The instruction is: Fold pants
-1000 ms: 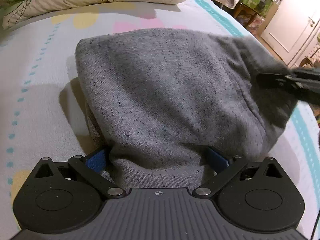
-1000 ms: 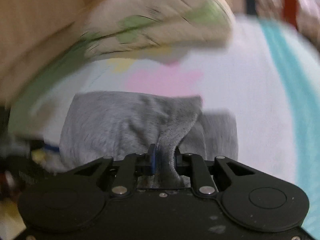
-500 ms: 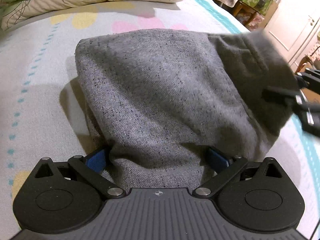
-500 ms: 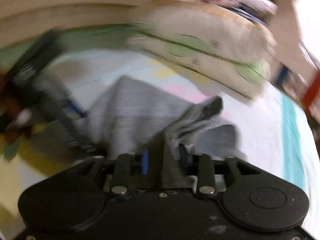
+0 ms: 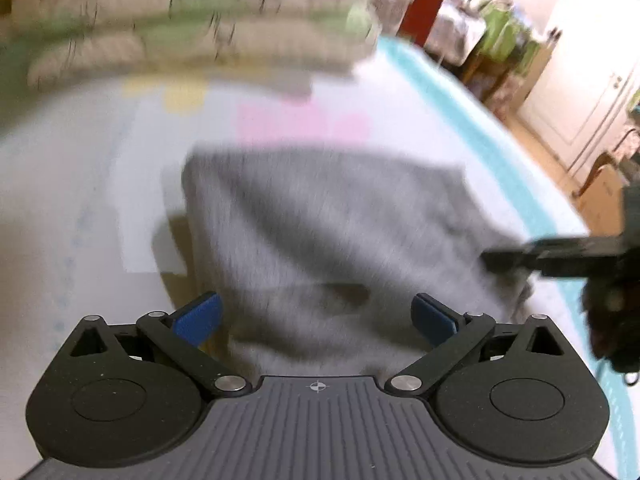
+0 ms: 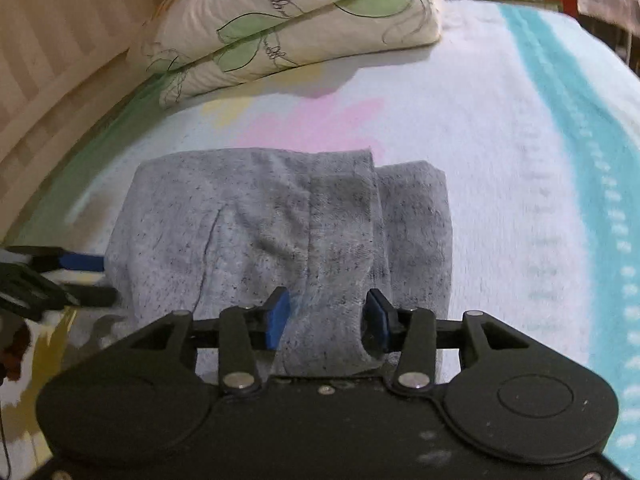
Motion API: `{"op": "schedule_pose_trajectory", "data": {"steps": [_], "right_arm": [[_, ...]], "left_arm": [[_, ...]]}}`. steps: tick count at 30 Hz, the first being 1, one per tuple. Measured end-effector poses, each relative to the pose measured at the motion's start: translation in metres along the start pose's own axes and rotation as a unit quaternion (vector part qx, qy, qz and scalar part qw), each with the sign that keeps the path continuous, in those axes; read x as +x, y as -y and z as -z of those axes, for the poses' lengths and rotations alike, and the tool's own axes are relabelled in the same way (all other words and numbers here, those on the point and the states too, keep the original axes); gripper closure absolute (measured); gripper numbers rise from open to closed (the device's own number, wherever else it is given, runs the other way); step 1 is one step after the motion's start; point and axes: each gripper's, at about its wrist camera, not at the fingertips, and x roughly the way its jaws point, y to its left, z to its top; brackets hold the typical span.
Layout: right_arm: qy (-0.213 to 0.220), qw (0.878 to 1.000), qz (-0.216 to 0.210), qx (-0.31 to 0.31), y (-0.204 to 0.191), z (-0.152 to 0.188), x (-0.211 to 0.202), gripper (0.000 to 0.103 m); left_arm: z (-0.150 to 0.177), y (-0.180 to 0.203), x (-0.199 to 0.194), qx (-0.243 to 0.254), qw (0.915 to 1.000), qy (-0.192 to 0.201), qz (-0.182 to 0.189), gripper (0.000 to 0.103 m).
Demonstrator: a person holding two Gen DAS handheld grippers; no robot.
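Lying between right gripper (image 6: 325,316) pads: pants (image 6: 280,236).

Left view motion-blurred – pillows (image 5: 200,28), pants (image 5: 320,232) smeared.

No readable text, labels, brands or numbers in either view

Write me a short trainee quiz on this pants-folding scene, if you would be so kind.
1. True or false: the pillow lies apart from the grey pants.
2. What sits between the right tool's fingers? A) a band of the pants B) the pillow C) nothing
3. Fill in: the left tool's jaws stand ____.
Key: 1 true; 2 A; 3 open.
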Motion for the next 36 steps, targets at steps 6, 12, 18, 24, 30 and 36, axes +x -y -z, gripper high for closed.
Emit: {"op": "schedule_pose_trajectory", "data": {"steps": [6,12,18,24,30,36], "right_arm": [[0.022,1.0,-0.007,0.006,0.008,-0.009,-0.008,0.053],[0.04,0.999,-0.011,-0.005,0.012,-0.02,-0.018,0.052],[0.006,0.999,-0.045,0.013,0.031,-0.028,-0.007,0.049],[-0.031,0.99,-0.098,0.092,0.055,-0.029,0.027,0.044],[-0.02,0.987,-0.106,0.116,0.059,-0.042,0.036,0.042],[-0.003,0.977,-0.129,0.171,0.064,-0.04,0.045,0.04]], "left_arm": [[-0.045,0.001,0.024,0.027,0.9982,0.038,-0.037,0.001],[-0.048,-0.034,0.097,-0.062,0.9935,-0.077,-0.056,0.0],[-0.041,-0.039,0.095,-0.052,0.9957,-0.064,-0.042,0.0],[-0.038,-0.036,0.095,-0.048,0.996,-0.061,-0.044,0.0],[-0.036,-0.04,0.089,-0.045,0.9967,-0.053,-0.04,0.0],[-0.036,-0.04,0.089,-0.048,0.9968,-0.051,-0.039,0.0]]}}
